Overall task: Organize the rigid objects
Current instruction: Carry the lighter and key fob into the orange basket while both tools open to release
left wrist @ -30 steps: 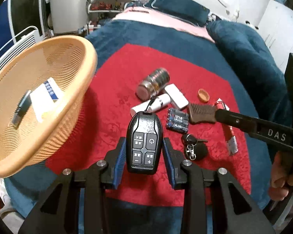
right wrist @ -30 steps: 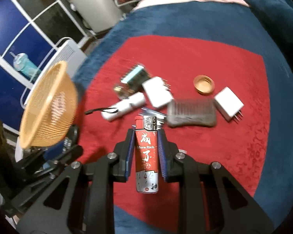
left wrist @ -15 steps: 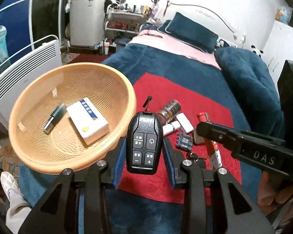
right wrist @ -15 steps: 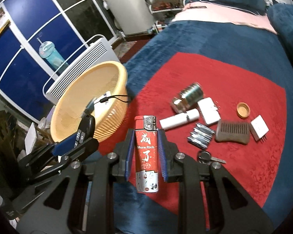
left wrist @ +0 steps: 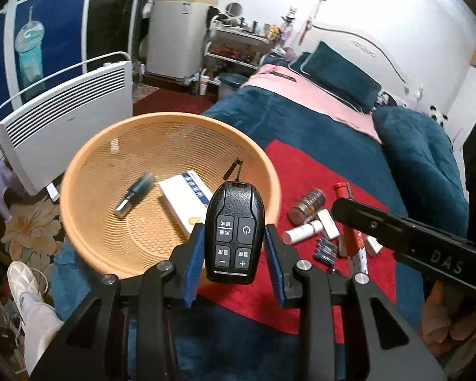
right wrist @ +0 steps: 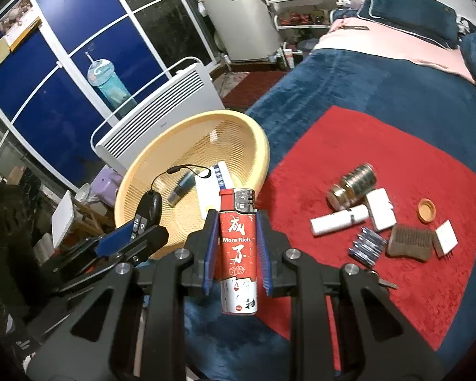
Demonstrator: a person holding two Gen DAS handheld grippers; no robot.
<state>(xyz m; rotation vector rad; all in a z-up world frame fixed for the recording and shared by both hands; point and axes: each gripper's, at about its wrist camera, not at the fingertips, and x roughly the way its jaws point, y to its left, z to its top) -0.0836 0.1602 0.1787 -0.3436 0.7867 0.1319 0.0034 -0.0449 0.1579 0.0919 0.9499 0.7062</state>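
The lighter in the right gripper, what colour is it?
The lighter is red with white characters, white near the bottom; clearest in the right wrist view.

A lived-in home bedroom: a bed (left wrist: 317, 127) with a blue blanket, pink sheet (left wrist: 311, 92) and teal pillow (left wrist: 339, 76) fills the right side. Beyond its far-left corner stand a white panel heater (left wrist: 63, 127), a washing machine (left wrist: 174, 38) and a cluttered shelf rack (left wrist: 238, 41).

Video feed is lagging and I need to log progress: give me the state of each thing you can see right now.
Left gripper: shut on remote, by the basket.
Right gripper: shut on lighter.
Basket: holds white box and a dark blurred item.
Jar: lying on its side, lid off.
Orange lid: loose on the red cloth.
Comb, batteries: lying on the cloth.
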